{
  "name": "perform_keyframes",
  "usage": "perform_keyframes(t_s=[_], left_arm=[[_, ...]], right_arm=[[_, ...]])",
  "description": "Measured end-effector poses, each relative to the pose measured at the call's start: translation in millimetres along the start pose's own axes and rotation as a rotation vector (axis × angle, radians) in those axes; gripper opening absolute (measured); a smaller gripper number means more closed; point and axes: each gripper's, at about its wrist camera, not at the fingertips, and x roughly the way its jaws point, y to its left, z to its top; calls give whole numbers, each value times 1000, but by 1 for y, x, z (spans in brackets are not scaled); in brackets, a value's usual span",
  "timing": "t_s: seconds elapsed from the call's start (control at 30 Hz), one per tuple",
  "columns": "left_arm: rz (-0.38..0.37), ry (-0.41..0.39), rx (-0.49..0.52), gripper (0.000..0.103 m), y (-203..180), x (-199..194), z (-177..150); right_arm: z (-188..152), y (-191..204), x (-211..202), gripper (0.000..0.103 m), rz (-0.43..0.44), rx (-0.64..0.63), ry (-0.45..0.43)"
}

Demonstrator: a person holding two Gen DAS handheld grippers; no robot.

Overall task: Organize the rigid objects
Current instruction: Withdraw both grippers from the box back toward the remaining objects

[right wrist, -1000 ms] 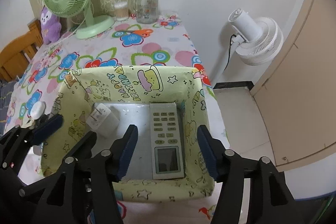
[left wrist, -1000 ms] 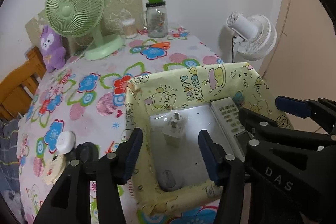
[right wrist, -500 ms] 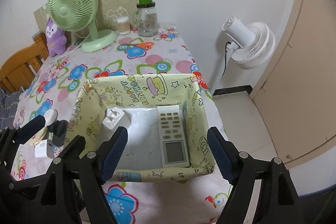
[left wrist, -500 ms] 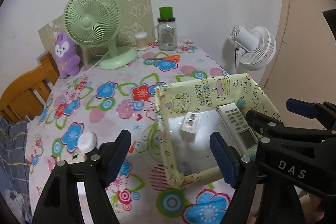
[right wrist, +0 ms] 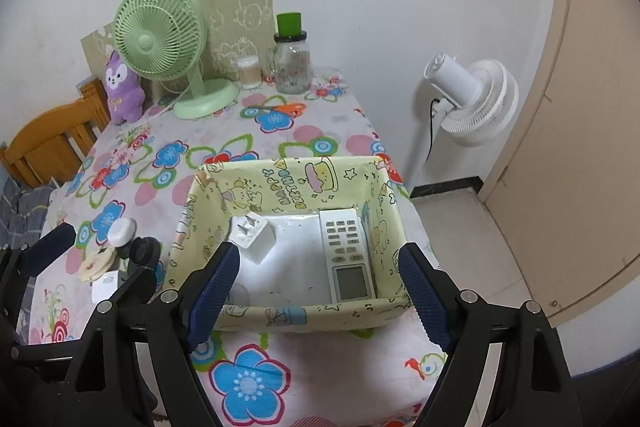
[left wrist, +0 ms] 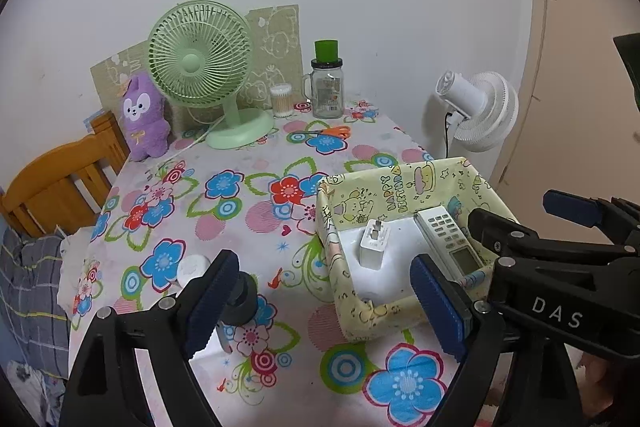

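A yellow cartoon-print box (right wrist: 288, 183) (left wrist: 400, 187) sits near the right edge of the flowered table. Inside lie a white plug adapter (right wrist: 252, 235) (left wrist: 374, 241) on the left and a white remote (right wrist: 348, 251) (left wrist: 448, 243) on the right. A pale rounded object (right wrist: 240, 294) shows in the box's near-left corner. My right gripper (right wrist: 320, 287) hovers before the box, its jaws opening with nothing between them. My left gripper (left wrist: 326, 307) hangs left of the box, its jaws also opening and empty. Each gripper shows in the other view: the right gripper (left wrist: 520, 211), the left gripper (right wrist: 96, 263).
Small loose items lie left of the box: a white round piece (right wrist: 122, 231), a black round piece (right wrist: 144, 251), a cream disc (right wrist: 96, 263). At the back stand a green fan (left wrist: 200, 55), purple plush (left wrist: 142, 117), jar (left wrist: 327, 87) and orange scissors (left wrist: 332, 131). A white floor fan (right wrist: 468, 99) stands beyond the table's right edge.
Both grippers have drawn back and upward from the box and their jaws have spread wider. The adapter and the remote stay lying in the box.
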Motion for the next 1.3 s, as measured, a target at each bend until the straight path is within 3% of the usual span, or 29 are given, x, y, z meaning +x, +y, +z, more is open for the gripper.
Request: perform_keyframes(t_s=[0.33, 0.47, 1.3], left_arm=[[10, -28, -22, 91, 20, -25, -10], [27, -45, -29, 101, 27, -34, -15], [62, -91, -55, 103, 64, -68, -36]], right_arm=[[-6, 19, -21, 91, 16, -20, -43], [-9, 26, -27, 92, 11, -23, -57], [-24, 66, -51, 93, 88, -37, -103]])
